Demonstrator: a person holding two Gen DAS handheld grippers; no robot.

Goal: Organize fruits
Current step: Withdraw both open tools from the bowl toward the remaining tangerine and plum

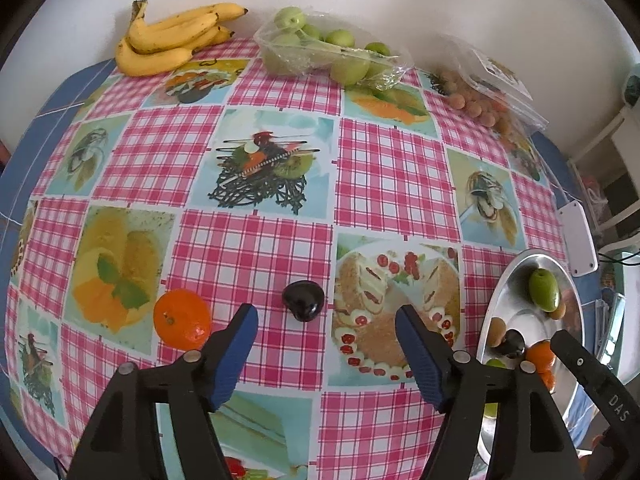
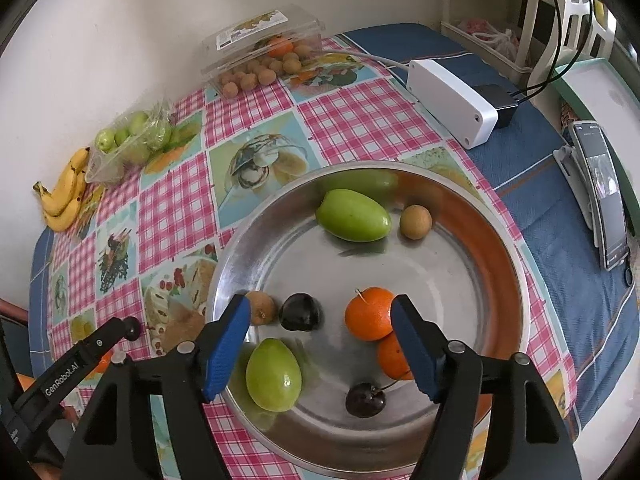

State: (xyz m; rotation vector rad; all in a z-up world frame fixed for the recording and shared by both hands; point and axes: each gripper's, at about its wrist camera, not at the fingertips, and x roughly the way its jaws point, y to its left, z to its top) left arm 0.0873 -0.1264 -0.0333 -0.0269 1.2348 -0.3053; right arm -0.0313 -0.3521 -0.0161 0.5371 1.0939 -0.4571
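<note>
A round metal tray (image 2: 496,240) is seen holding two green fruits (image 2: 353,216), two small brown fruits (image 2: 416,222), two oranges (image 2: 370,314) touching each other, and two dark cherries (image 2: 300,312), one with its stem. On the checked tablecloth, an orange (image 1: 182,319) and a dark cherry (image 1: 303,301) are left near each other, apart from the tray.

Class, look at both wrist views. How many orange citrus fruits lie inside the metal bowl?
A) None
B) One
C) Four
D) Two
D: two orange fruits touch each other in the metal bowl, while a third orange fruit sits out on the tablecloth.
</note>
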